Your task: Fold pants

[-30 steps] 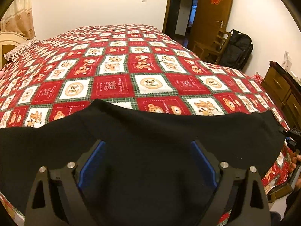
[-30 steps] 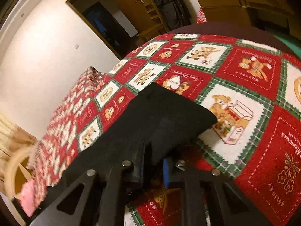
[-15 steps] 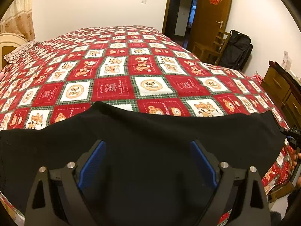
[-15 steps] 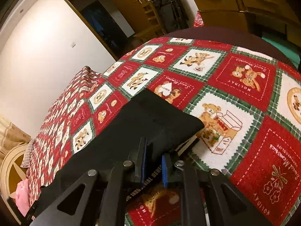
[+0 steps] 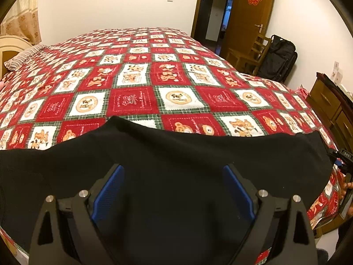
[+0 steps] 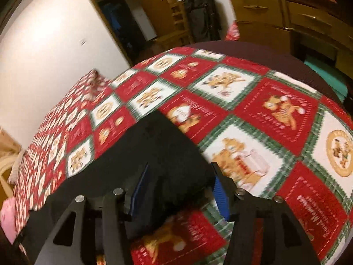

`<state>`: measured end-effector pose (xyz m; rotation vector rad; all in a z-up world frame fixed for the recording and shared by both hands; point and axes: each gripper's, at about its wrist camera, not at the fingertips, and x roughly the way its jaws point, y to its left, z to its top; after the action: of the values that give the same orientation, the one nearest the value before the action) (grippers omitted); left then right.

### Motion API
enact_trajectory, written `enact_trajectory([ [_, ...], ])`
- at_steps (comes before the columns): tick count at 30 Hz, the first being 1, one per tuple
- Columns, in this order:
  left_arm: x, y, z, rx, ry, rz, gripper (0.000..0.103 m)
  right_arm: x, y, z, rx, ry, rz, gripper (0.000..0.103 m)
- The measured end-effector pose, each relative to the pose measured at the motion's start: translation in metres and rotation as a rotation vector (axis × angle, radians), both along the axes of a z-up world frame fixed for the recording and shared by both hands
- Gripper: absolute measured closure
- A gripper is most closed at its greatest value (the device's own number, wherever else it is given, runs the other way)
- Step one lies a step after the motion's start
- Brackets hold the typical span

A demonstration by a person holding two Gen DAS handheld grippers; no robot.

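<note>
Black pants [image 5: 176, 154] lie folded in a wide band across the near edge of the bed [image 5: 154, 84], which has a red, white and green bear quilt. My left gripper [image 5: 172, 167] hovers over the middle of the pants, open, its blue pads [image 5: 108, 190] wide apart with nothing gripped. My right gripper [image 6: 179, 167] is at the right-hand corner of the pants [image 6: 154, 154]. Its jaws are opening, and the corner lies loose between them with the pads off the cloth. In the left wrist view the right gripper [image 5: 342, 156] shows at the far right edge.
Around the bed stand a striped pillow [image 5: 24, 56] by the headboard at far left, a wooden chair [image 5: 253, 53], a black bag [image 5: 278, 59] beside the open door, and a wooden dresser [image 5: 331, 108] on the right. A pink item [image 6: 7, 216] lies at the left.
The right gripper's jaws have spread from shut on the pants corner to apart, letting the cloth go, and its view has rolled slightly. The left gripper has not moved.
</note>
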<state>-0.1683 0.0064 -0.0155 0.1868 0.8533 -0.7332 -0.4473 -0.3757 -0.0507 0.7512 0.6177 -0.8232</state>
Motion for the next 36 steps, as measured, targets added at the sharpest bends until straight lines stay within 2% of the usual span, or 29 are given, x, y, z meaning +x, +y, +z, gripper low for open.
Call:
enact_trajectory([
  [2, 0.0, 0.0, 0.0, -0.002, 0.003, 0.0, 0.009, 0.01, 0.01, 0.0, -0.003, 0.009, 0.063, 0.051],
  [4, 0.0, 0.001, 0.0, -0.005, 0.004, 0.004, 0.009, 0.019, 0.017, 0.0, -0.019, 0.061, 0.103, 0.065],
  [6, 0.001, 0.003, 0.001, -0.011, 0.005, 0.007, 0.009, 0.024, 0.019, 0.0, -0.019, 0.076, 0.126, 0.072],
  [11, 0.004, 0.01, 0.005, -0.025, -0.004, 0.024, 0.009, 0.021, 0.016, -0.001, 0.035, 0.017, 0.119, 0.085],
  [13, 0.007, 0.015, 0.007, -0.029, -0.012, 0.038, 0.009, 0.023, 0.023, 0.011, -0.007, 0.009, 0.127, 0.088],
  [15, 0.011, 0.021, 0.01, -0.031, -0.024, 0.059, 0.009, 0.03, 0.039, 0.035, -0.06, -0.042, 0.166, 0.088],
  [19, 0.022, 0.034, 0.015, -0.044, -0.032, 0.103, 0.009, 0.07, 0.096, 0.091, -0.182, -0.113, 0.355, 0.088],
  [21, 0.027, 0.042, 0.017, -0.046, -0.046, 0.133, 0.009, 0.1, 0.134, 0.106, -0.209, -0.149, 0.482, 0.088],
  [23, 0.032, 0.053, 0.018, -0.051, -0.052, 0.162, 0.009, 0.135, 0.178, 0.109, -0.238, -0.161, 0.616, 0.088],
  [26, 0.037, 0.068, 0.019, -0.053, -0.058, 0.204, 0.009, 0.182, 0.246, 0.089, -0.309, -0.127, 0.793, 0.091],
  [29, 0.041, 0.085, 0.019, -0.049, -0.063, 0.241, 0.009, 0.221, 0.322, 0.042, -0.327, -0.053, 1.014, 0.091],
  [31, 0.042, 0.094, 0.017, -0.039, -0.073, 0.26, 0.009, 0.231, 0.358, 0.013, -0.336, 0.009, 1.125, 0.091],
  [34, 0.044, 0.103, 0.014, -0.028, -0.084, 0.272, 0.009, 0.232, 0.393, -0.015, -0.433, 0.148, 1.218, 0.083],
  [36, 0.045, 0.104, 0.012, -0.025, -0.087, 0.267, 0.009, 0.228, 0.401, -0.018, -0.468, 0.171, 1.262, 0.069],
])
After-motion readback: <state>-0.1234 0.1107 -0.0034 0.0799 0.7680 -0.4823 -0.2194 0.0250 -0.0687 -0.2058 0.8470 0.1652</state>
